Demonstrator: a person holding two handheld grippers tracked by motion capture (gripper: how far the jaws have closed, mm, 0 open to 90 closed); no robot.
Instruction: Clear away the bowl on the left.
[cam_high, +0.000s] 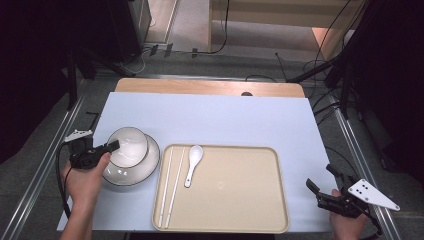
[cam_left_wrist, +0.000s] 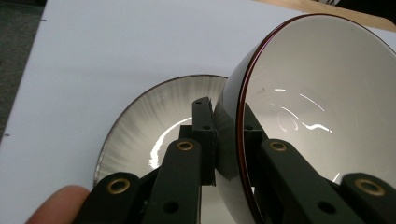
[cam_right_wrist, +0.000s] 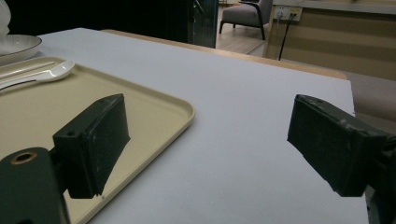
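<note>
A person's left gripper (cam_high: 114, 145) pinches the rim of a white bowl (cam_high: 129, 146), tilted just above a plate (cam_high: 145, 172) left of the tray (cam_high: 235, 200), so lifting seems begun and placing remains. A spoon (cam_high: 193, 163) and chopsticks (cam_high: 169, 185) lie in the tray. The right gripper (cam_high: 327, 192) waits wide open and empty; the bowl hides much of the plate.
</note>
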